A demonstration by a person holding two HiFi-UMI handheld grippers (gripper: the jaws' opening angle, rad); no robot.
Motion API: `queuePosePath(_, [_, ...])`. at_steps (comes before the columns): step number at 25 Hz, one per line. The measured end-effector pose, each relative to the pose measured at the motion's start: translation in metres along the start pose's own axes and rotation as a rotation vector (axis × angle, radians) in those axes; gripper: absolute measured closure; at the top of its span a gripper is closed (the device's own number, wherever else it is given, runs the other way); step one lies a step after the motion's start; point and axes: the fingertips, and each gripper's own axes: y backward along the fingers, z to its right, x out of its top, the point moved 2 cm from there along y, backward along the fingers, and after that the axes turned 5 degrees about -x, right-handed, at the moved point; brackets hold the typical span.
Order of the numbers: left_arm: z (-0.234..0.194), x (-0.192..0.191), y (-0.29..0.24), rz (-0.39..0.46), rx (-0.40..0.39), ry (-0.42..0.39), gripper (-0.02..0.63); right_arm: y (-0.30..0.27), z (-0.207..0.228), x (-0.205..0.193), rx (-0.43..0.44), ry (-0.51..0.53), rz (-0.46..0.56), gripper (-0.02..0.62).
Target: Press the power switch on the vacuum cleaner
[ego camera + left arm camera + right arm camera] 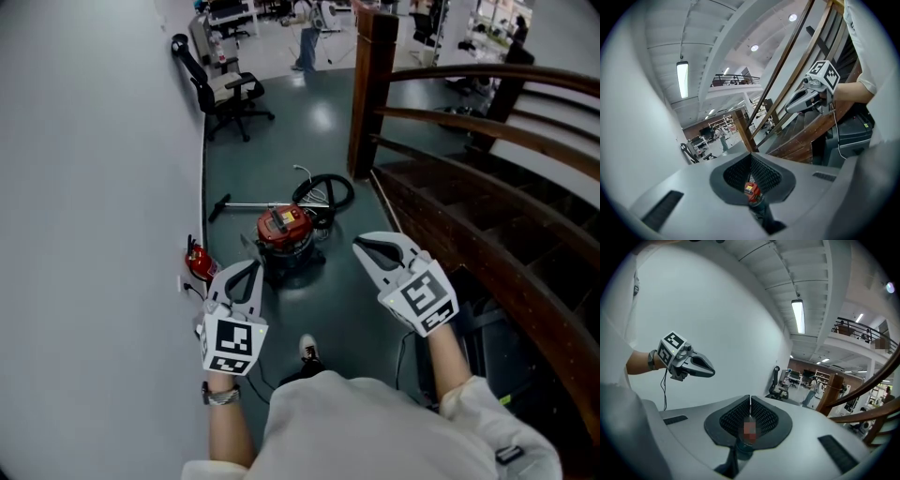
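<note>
The vacuum cleaner is a red canister with a black base, standing on the dark floor ahead of me; its black hose coils behind it and its wand lies to the left. My left gripper hovers in the air short of the canister's left side, shut and holding nothing. My right gripper hangs to the canister's right, also shut and empty. In the left gripper view the vacuum cleaner shows small below the closed left gripper. The right gripper has its pads together.
A white wall runs along the left, with a red object at its foot. A wooden stair railing and post close off the right. An office chair stands further back. My shoe is on the floor below.
</note>
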Motion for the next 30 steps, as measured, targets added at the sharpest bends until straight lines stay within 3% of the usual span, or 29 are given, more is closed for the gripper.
queuePosePath(4, [-0.012,-0.004,-0.011,-0.005,-0.007,0.003,0.604,-0.017,0.007,-0.005,-0.028,0.058,-0.015,0.565])
queuePosePath(30, [-0.128,-0.037,-0.105,-0.017,-0.052,-0.004,0.604,-0.160,0.057,0.001,-0.064,0.013,-0.035,0.565])
